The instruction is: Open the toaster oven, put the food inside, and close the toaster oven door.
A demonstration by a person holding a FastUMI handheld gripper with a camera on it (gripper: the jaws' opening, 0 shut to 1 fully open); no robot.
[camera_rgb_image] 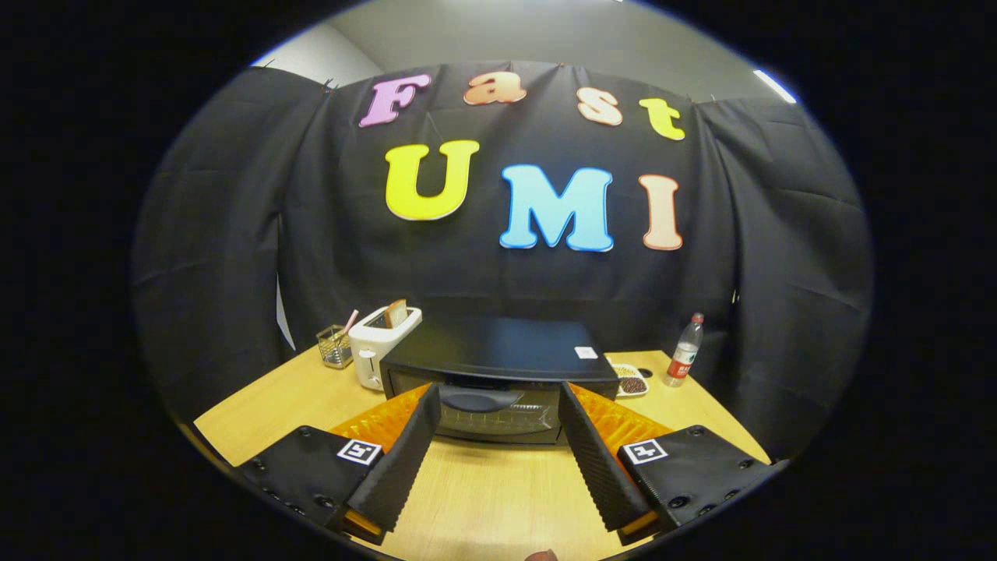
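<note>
The toaster oven (498, 382) is being seen just ahead of the claw (498, 393), standing on the wooden bench (498, 499) with its door shut and its handle (477, 401) lying in the gap between the two spread fingers (397, 460); nothing is being pinched. The fingertips are being held close to the oven's front corners, though contact cannot be told. A white toaster (380, 343) with a slice of bread (396, 313) standing in its slot is being seen left of the oven, and a wire pen holder (335, 346) beyond that. Right of the oven, a small dish (629, 380) is partly hidden by it, and a bottle (685, 352) with a red label, too small to be read, is standing further right. A white sticker (586, 352) on the oven's top cannot be read.
</note>
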